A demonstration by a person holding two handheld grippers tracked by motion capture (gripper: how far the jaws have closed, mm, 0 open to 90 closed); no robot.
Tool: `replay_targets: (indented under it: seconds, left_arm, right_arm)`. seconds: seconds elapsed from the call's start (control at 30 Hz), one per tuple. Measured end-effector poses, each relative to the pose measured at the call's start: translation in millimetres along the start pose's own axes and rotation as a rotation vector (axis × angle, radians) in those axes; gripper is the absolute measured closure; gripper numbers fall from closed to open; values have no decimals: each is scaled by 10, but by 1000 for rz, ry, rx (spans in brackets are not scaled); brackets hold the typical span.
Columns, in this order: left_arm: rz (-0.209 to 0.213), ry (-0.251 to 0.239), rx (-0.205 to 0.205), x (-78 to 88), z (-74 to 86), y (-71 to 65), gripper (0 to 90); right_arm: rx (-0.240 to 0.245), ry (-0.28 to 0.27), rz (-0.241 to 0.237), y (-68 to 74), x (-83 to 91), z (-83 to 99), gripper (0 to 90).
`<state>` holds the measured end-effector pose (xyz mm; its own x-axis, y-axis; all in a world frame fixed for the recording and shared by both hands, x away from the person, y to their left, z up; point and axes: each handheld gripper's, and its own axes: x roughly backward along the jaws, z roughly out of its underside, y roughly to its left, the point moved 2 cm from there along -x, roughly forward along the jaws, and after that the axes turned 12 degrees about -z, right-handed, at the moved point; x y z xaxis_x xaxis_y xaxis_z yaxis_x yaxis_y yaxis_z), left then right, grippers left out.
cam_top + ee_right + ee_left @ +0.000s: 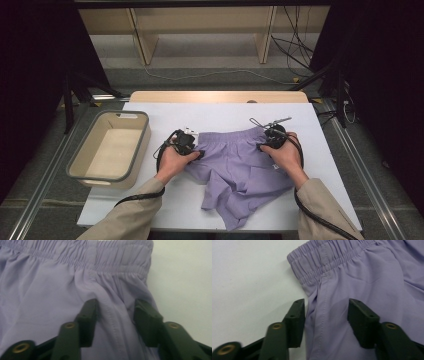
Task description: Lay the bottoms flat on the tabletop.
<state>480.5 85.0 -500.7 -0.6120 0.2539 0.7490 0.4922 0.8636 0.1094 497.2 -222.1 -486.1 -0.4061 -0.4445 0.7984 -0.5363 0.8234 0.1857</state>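
Beige-sleeved forearms enter from the near edge of the white table (pixel 150 205), each hand carrying a black two-jaw gripper. Between them lies a pair of lilac woven shorts with a gathered elastic waistband (pixel 235 160), waistband toward the far side, legs rumpled and trailing toward the near edge. Left gripper (pixel 198 154) rests at the shorts' left side seam, just below the waistband; its jaws stand partly apart with a flat layer of fabric between them, one pad (pixel 297 322) at the cloth's edge, not pinching it. Right gripper (pixel 261 146) sits at the opposite side seam, jaws likewise partly apart, astride a raised fold of fabric. Well apart to the left stands a beige rectangular plastic bin with a grey rim (pixel 80 160)
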Motion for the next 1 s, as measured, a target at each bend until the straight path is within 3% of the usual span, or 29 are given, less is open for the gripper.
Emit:
replay_targets:
  seconds: [0.13,0.2,0.23,0.3,0.57,0.8,1.0]
  left_arm:
    - [-3,11,-41,29,-20,-91,663]
    - [-4,17,-33,32,-34,-105,750]
    - [-15,15,-23,31,-34,-99,823]
    - [-20,3,-9,26,-27,-77,873]
    - [-67,-41,27,82,-144,97,880]
    - [-125,-91,0,185,-413,220,881]
    - [-180,-141,-18,165,-603,309,865]
  right_arm:
    - [5,24,-5,20,-47,-17,756]
    - [0,44,-14,37,-44,-35,843]
    - [-12,48,-19,48,-45,-41,865]
    - [-14,53,-15,59,-44,-48,886]
    - [-35,-21,-22,46,14,-93,892]
    - [-37,-87,-13,78,59,-246,893]
    - [-19,-130,-4,28,45,-379,875]
